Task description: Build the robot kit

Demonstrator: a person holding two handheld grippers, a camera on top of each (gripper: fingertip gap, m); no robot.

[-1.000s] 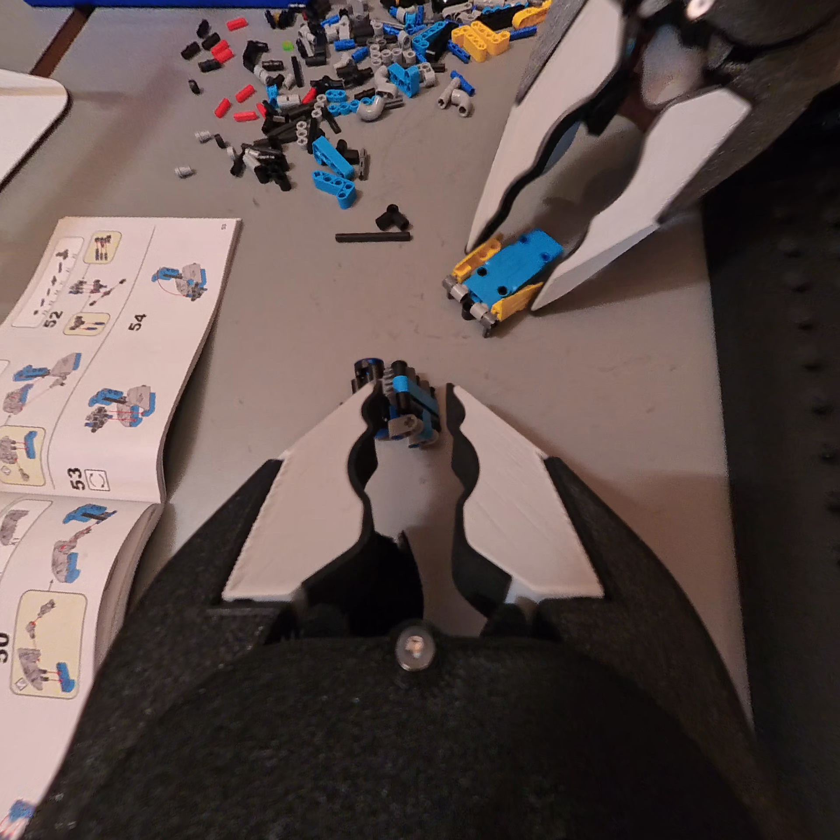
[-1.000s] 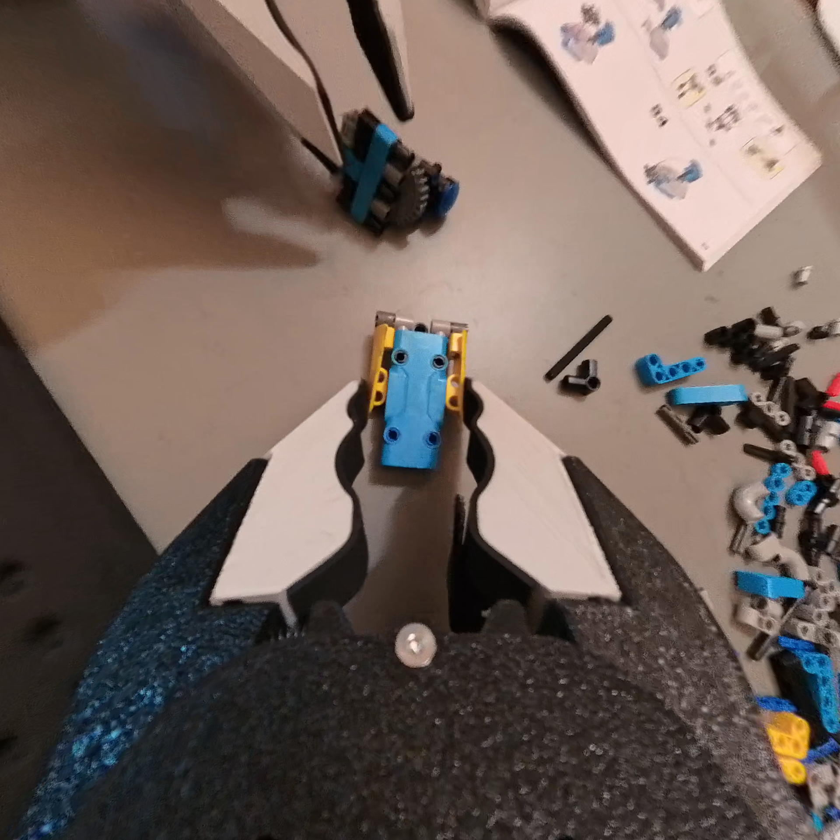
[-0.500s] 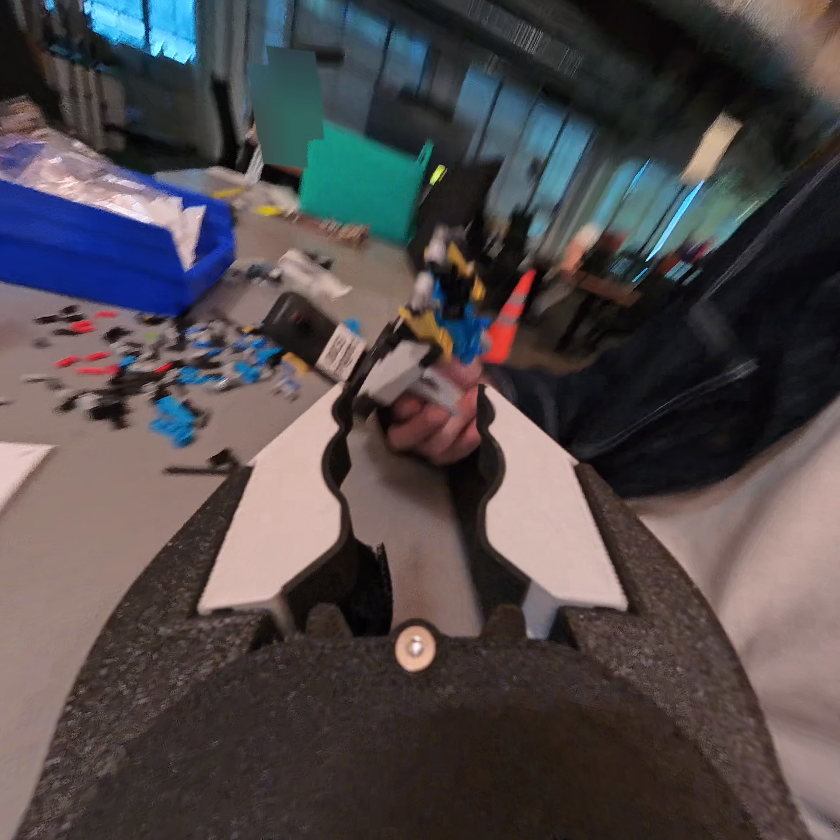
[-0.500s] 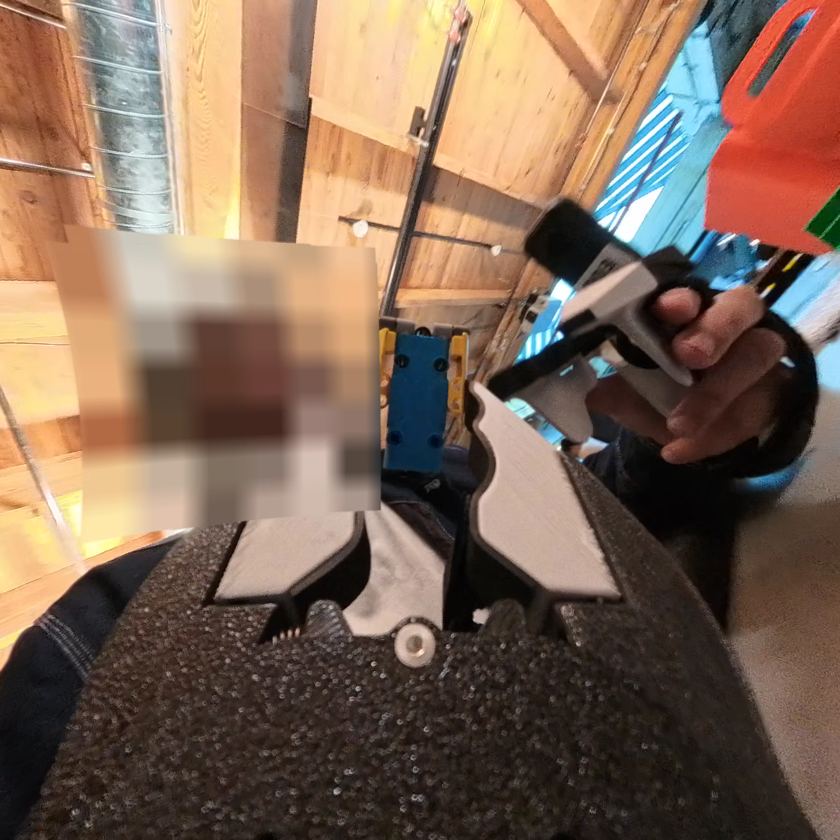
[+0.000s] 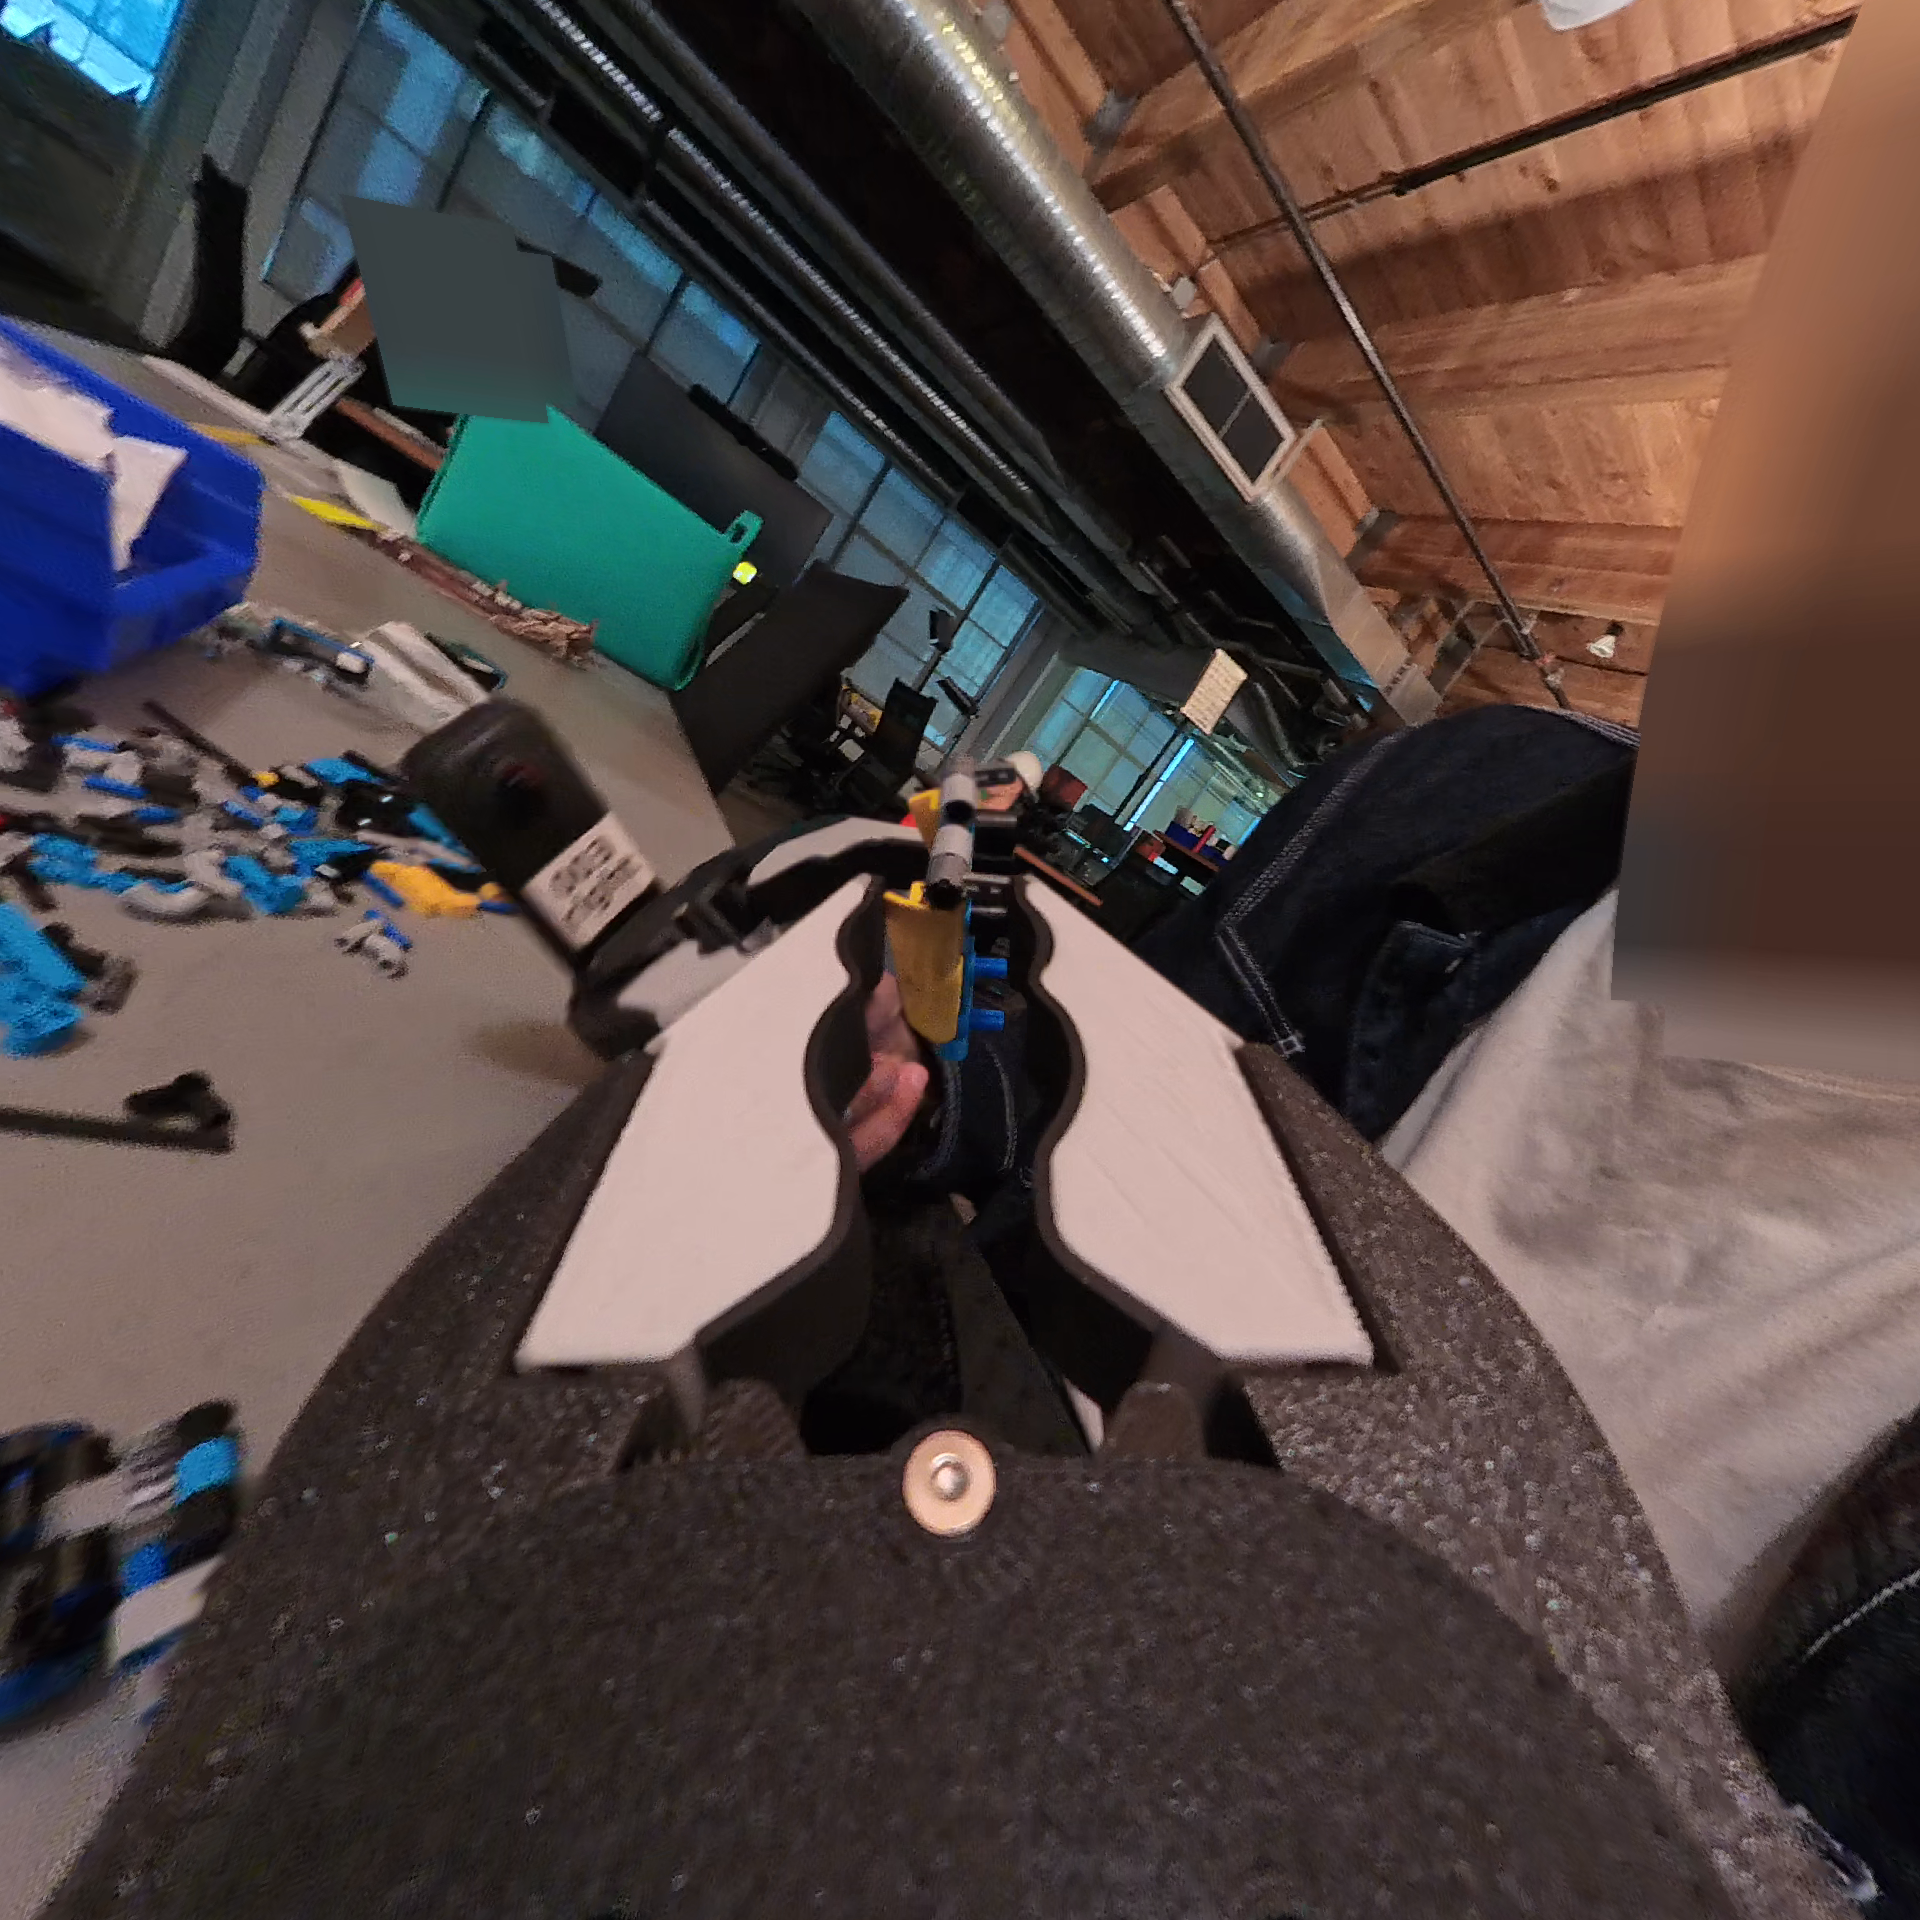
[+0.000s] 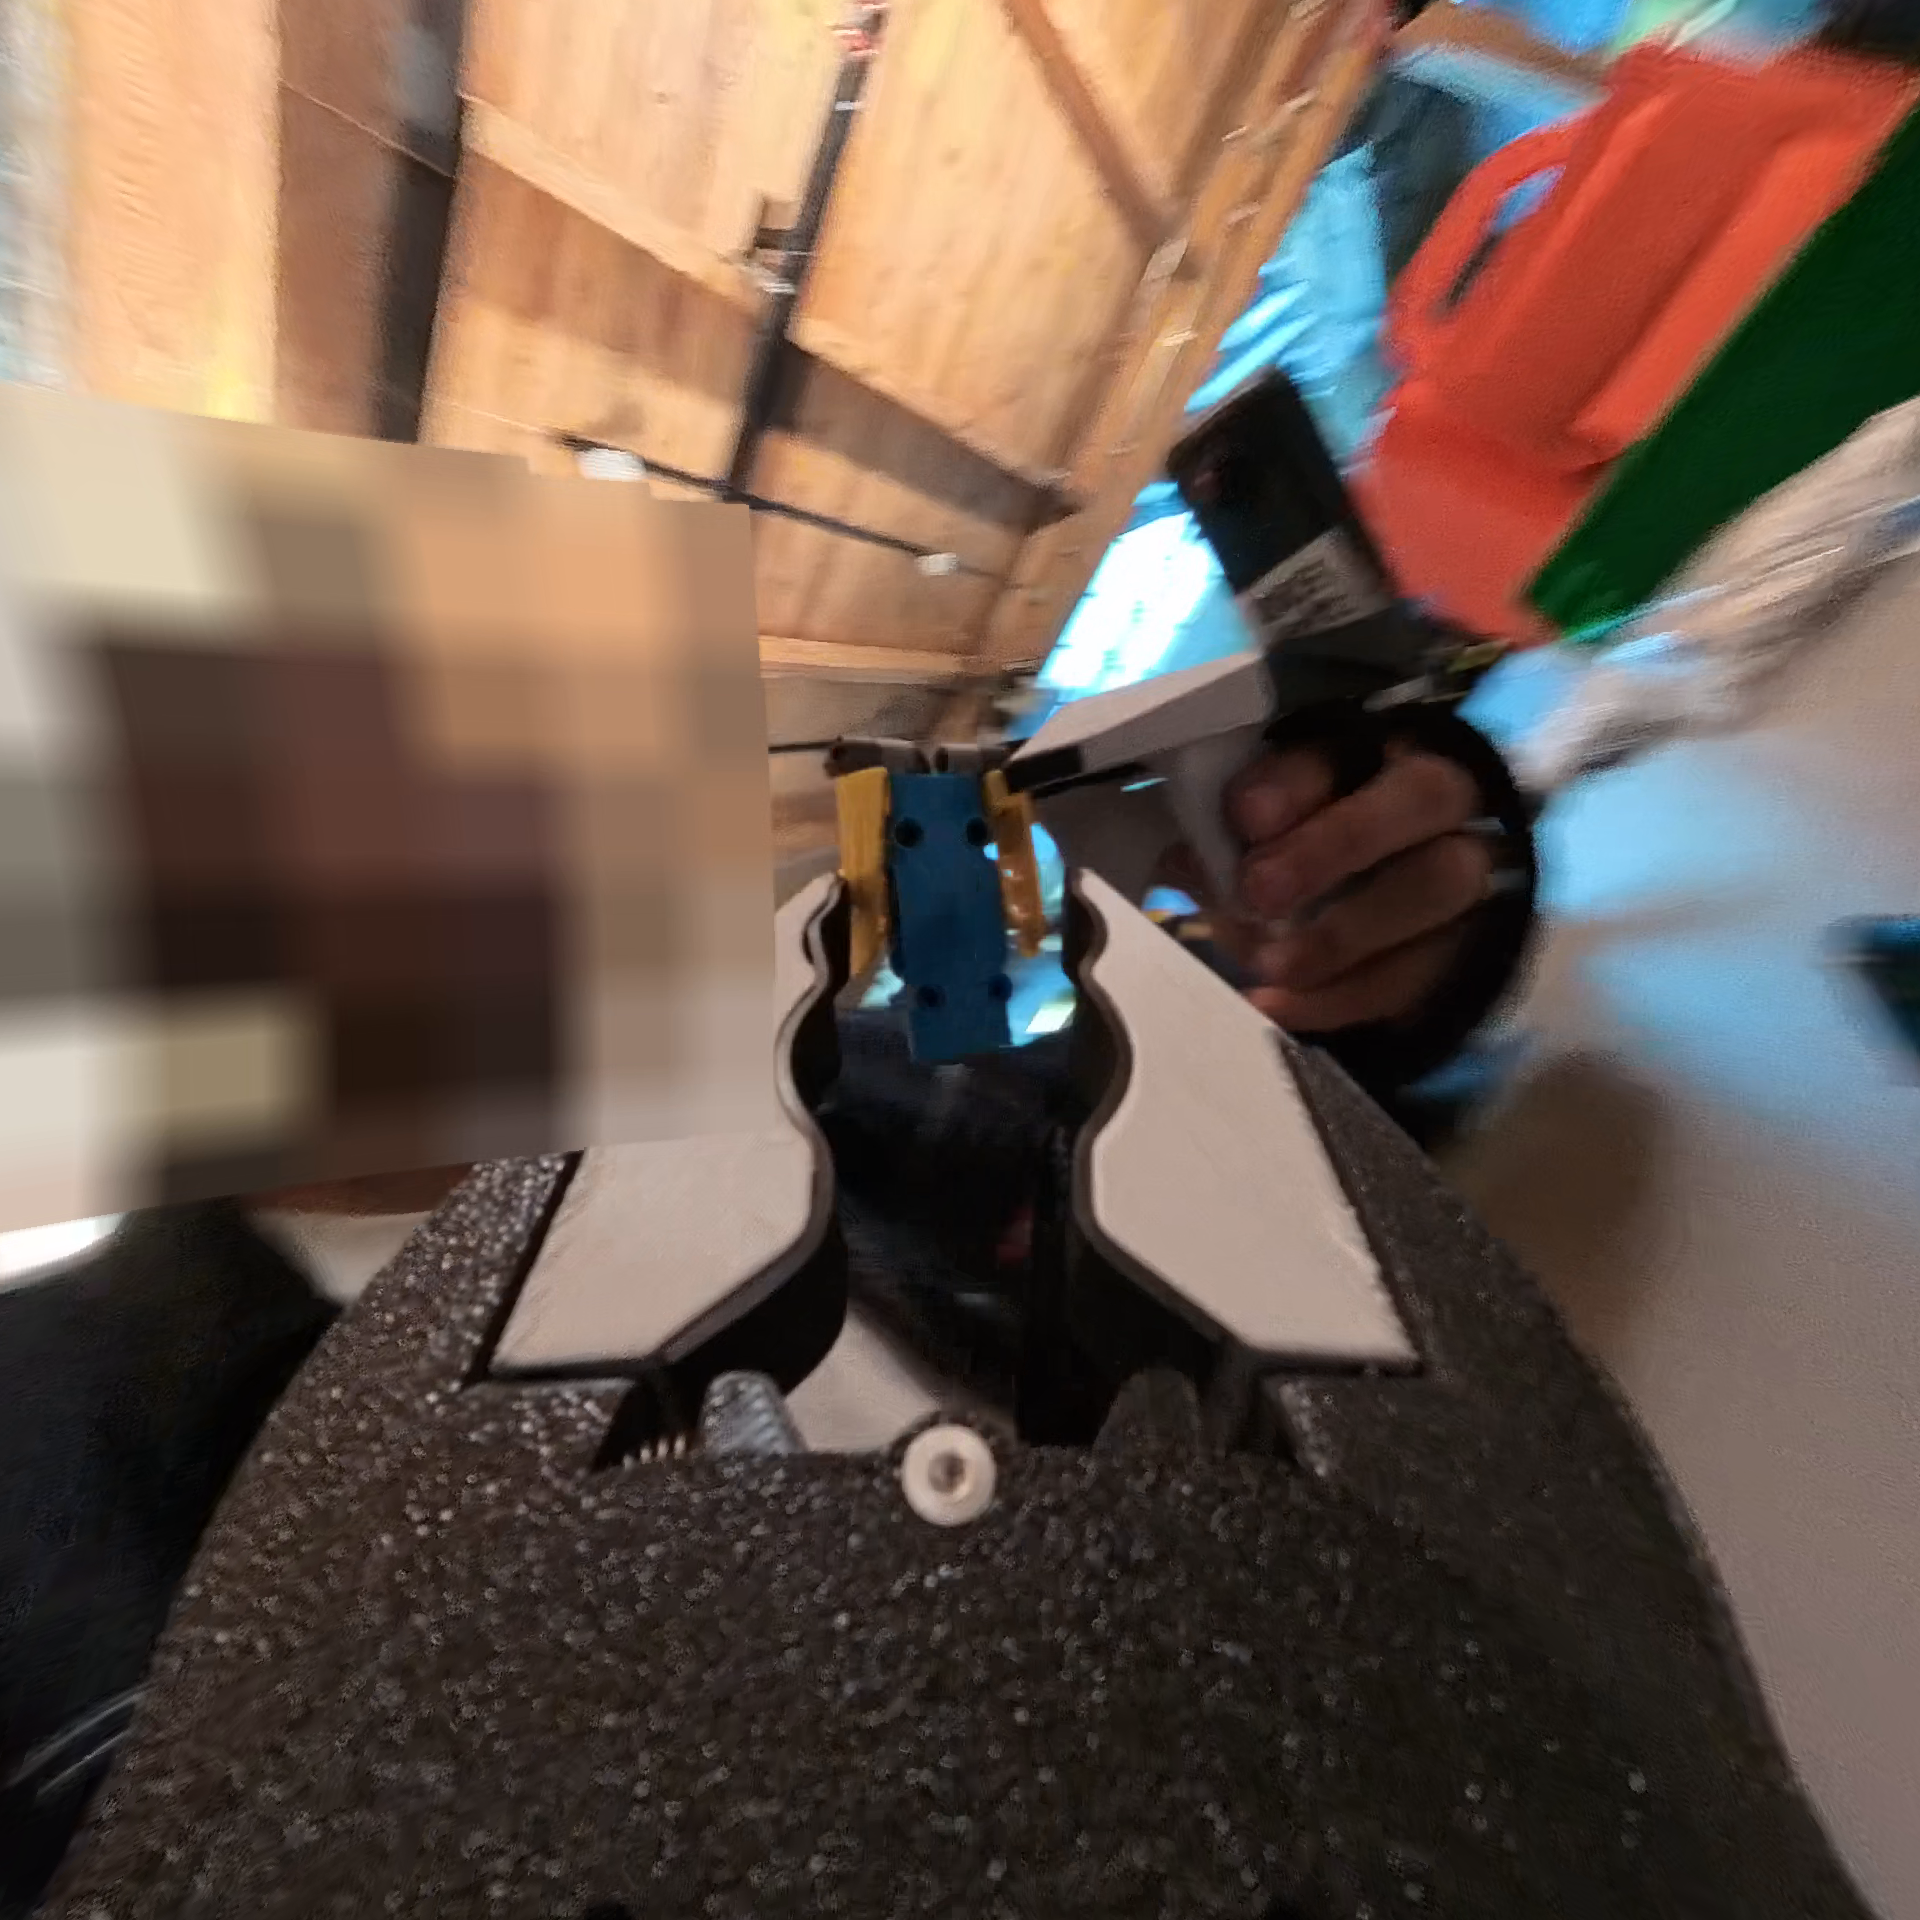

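My right claw [image 6: 956, 904] is clamped on a small blue and yellow brick assembly [image 6: 951, 935] and holds it in the air, clear of the bench [image 5: 312, 1195]. The blue plate faces my right camera, a yellow piece runs down each side against my fingers, and grey connectors cap the end farthest from me. My left claw [image 5: 943, 914] stands with its fingers apart, one on each side of the same assembly. From that side I see the assembly edge-on, with a yellow strip, blue pins and a grey and black stub above the fingertips. I can't make out either left finger pressing on it. In the right view, one left finger reaches to the grey connectors at the top, and just beyond it my left hand [image 6: 1340, 883] is wrapped round the handle. That view is smeared with blur. Off to the left of my left claw, a scatter of loose blue, black and grey parts [image 5: 208, 842] lies on the bench, with a blue bin [image 5: 94, 561] beyond. A black axle [image 5: 114, 1117] lies nearer. A blurred black and blue sub-build [image 5: 104, 1538] sits low beside the claw body.
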